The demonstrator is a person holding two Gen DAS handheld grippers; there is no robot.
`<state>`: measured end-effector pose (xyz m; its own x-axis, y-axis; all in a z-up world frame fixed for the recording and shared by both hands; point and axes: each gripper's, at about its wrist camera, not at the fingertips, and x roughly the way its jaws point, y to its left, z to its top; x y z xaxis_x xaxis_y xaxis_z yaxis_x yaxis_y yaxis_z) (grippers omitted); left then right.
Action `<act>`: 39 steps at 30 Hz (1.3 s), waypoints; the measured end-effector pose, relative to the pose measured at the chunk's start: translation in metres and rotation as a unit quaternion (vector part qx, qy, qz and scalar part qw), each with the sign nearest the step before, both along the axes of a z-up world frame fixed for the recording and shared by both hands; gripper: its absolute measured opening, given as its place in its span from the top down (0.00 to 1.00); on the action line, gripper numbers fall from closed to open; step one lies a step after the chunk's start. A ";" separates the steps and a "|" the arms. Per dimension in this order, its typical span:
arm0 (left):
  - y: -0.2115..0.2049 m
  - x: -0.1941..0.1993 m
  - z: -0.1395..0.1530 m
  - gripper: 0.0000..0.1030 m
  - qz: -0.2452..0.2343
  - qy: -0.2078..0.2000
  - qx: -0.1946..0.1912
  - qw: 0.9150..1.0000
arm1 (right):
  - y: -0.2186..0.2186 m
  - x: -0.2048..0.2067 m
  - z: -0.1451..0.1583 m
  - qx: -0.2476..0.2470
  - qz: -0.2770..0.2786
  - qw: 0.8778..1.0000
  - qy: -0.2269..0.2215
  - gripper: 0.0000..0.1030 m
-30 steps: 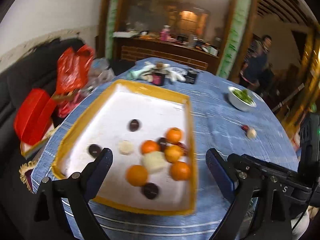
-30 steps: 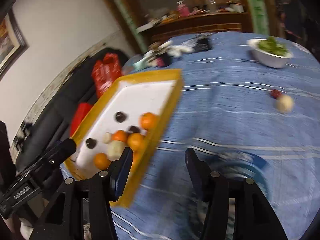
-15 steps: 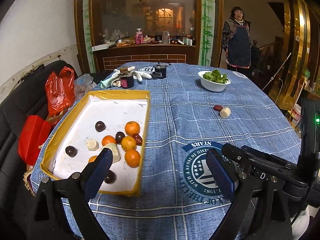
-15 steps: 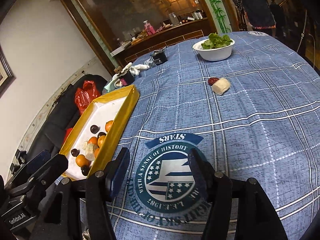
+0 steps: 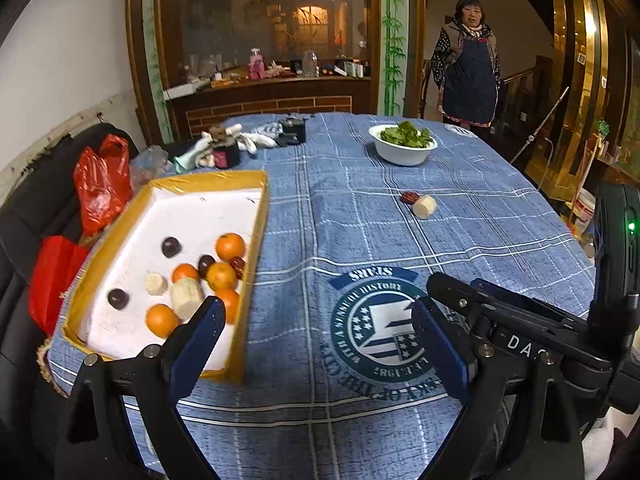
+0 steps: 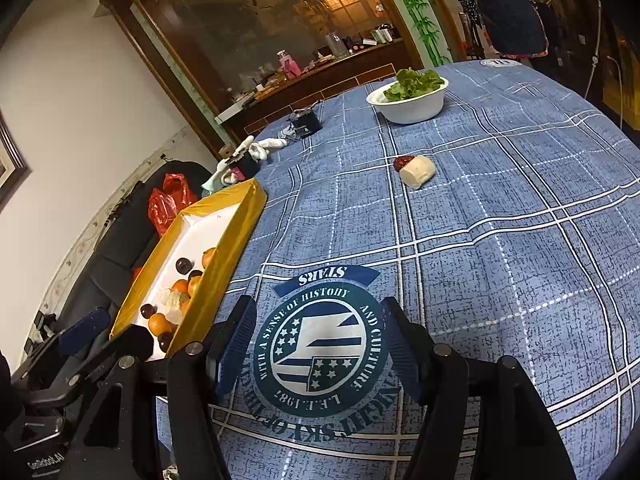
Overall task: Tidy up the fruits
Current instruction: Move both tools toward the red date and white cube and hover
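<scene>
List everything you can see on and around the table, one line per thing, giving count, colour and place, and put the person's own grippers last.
tray: one, yellow rim, white inside, table's left side
oranges: five showing, orange, in the tray
dark fruits: three showing, dark purple, in the tray
pale pieces: two, cream, in the tray
red date: one, in the tray beside the oranges
loose date: one, red, on the cloth
loose pale piece: one, cream, touching that date
bowl: one, white, holding greens, far side
tablecloth: one, blue plaid
red bags: two, left of the table
left gripper: open, empty
right gripper: open, empty
</scene>
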<state>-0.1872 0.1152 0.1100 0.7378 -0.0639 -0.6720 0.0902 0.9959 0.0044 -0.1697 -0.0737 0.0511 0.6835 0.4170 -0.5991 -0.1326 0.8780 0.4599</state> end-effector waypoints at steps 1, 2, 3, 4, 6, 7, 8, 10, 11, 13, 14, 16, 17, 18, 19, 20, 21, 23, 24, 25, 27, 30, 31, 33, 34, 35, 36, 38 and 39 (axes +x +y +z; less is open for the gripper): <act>0.000 0.001 -0.002 0.09 -0.002 0.004 -0.004 1.000 | -0.001 0.000 0.000 0.000 -0.001 1.000 0.000 0.33; -0.001 0.002 -0.003 0.09 -0.004 0.006 -0.005 1.000 | -0.002 0.000 -0.001 0.000 -0.003 1.000 0.000 0.33; -0.001 0.002 -0.005 0.09 -0.005 0.008 -0.006 1.000 | -0.003 0.000 -0.001 0.000 -0.005 1.000 0.000 0.33; 0.000 0.003 -0.006 0.09 -0.007 0.011 -0.008 1.000 | -0.003 0.000 -0.002 0.000 -0.007 1.000 0.001 0.33; -0.001 0.006 -0.010 0.09 -0.012 0.017 -0.013 1.000 | -0.006 0.002 -0.005 0.001 -0.012 1.000 0.005 0.33; -0.002 0.007 -0.012 0.09 -0.014 0.020 -0.014 1.000 | -0.007 0.002 -0.006 0.002 -0.016 1.000 0.007 0.33; -0.003 0.010 -0.014 0.09 -0.018 0.023 -0.016 0.999 | -0.009 0.003 -0.006 0.002 -0.019 1.000 0.008 0.33; -0.006 0.017 -0.018 0.09 -0.028 0.033 -0.022 0.999 | -0.014 0.005 -0.006 0.004 -0.028 1.000 0.010 0.33; -0.007 0.020 -0.020 0.09 -0.030 0.037 -0.024 0.999 | -0.017 0.006 -0.006 0.004 -0.033 0.999 0.010 0.33; -0.013 0.030 -0.025 0.09 -0.036 0.046 -0.028 0.998 | -0.024 0.008 -0.006 0.004 -0.043 0.999 0.010 0.33; -0.017 0.037 -0.028 0.09 -0.039 0.048 -0.028 0.998 | -0.029 0.009 -0.007 0.004 -0.051 0.999 0.012 0.32; -0.023 0.045 -0.034 0.09 -0.043 0.050 -0.026 0.997 | -0.038 0.012 -0.009 0.004 -0.068 0.998 0.015 0.31; -0.027 0.051 -0.037 0.09 -0.045 0.054 -0.027 0.997 | -0.043 0.013 -0.010 0.004 -0.078 0.997 0.017 0.31; -0.031 0.057 -0.043 0.09 -0.046 0.059 -0.028 0.997 | -0.050 0.015 -0.012 0.004 -0.088 0.996 0.019 0.31; -0.034 0.061 -0.047 0.09 -0.047 0.061 -0.027 0.997 | -0.054 0.017 -0.013 0.003 -0.095 0.995 0.020 0.31; -0.039 0.067 -0.053 0.09 -0.047 0.067 -0.023 0.996 | -0.061 0.019 -0.015 0.001 -0.106 0.994 0.021 0.31; -0.042 0.070 -0.057 0.09 -0.048 0.071 -0.020 0.996 | -0.064 0.021 -0.016 -0.001 -0.112 0.994 0.021 0.31; -0.048 0.077 -0.065 0.09 -0.051 0.077 -0.019 0.996 | -0.073 0.022 -0.020 0.001 -0.127 0.992 0.021 0.31; -0.051 0.080 -0.070 0.09 -0.050 0.078 -0.015 0.996 | -0.077 0.023 -0.022 0.009 -0.131 0.991 0.026 0.31; -0.052 0.082 -0.073 0.09 -0.050 0.079 -0.014 0.995 | -0.081 0.024 -0.025 0.022 -0.132 0.991 0.031 0.31; -0.053 0.086 -0.080 0.09 -0.046 0.086 -0.015 0.995 | -0.084 0.025 -0.025 0.030 -0.132 0.990 0.029 0.31; -0.051 0.093 -0.087 0.09 -0.035 0.104 -0.022 0.994 | -0.084 0.024 -0.025 0.031 -0.131 0.991 0.026 0.30; -0.049 0.094 -0.088 0.09 -0.032 0.105 -0.025 0.994 | -0.083 0.025 -0.026 0.031 -0.129 0.991 0.026 0.30; -0.044 0.097 -0.091 0.09 -0.020 0.113 -0.032 0.993 | -0.081 0.025 -0.026 0.029 -0.125 0.991 0.026 0.29; -0.042 0.098 -0.093 0.09 -0.016 0.122 -0.036 0.992 | -0.080 0.025 -0.026 0.026 -0.124 0.992 0.026 0.28; -0.041 0.101 -0.097 0.09 -0.013 0.133 -0.039 0.990 | -0.079 0.024 -0.026 0.024 -0.123 0.992 0.025 0.28; -0.040 0.103 -0.099 0.09 -0.009 0.141 -0.042 0.989 | -0.078 0.024 -0.026 0.023 -0.122 0.992 0.025 0.27; -0.041 0.103 -0.100 0.09 -0.008 0.139 -0.038 0.990 | -0.076 0.023 -0.025 0.019 -0.121 0.992 0.024 0.26; -0.044 0.103 -0.101 0.09 -0.009 0.140 -0.030 0.990 | -0.075 0.023 -0.025 0.017 -0.121 0.992 0.023 0.25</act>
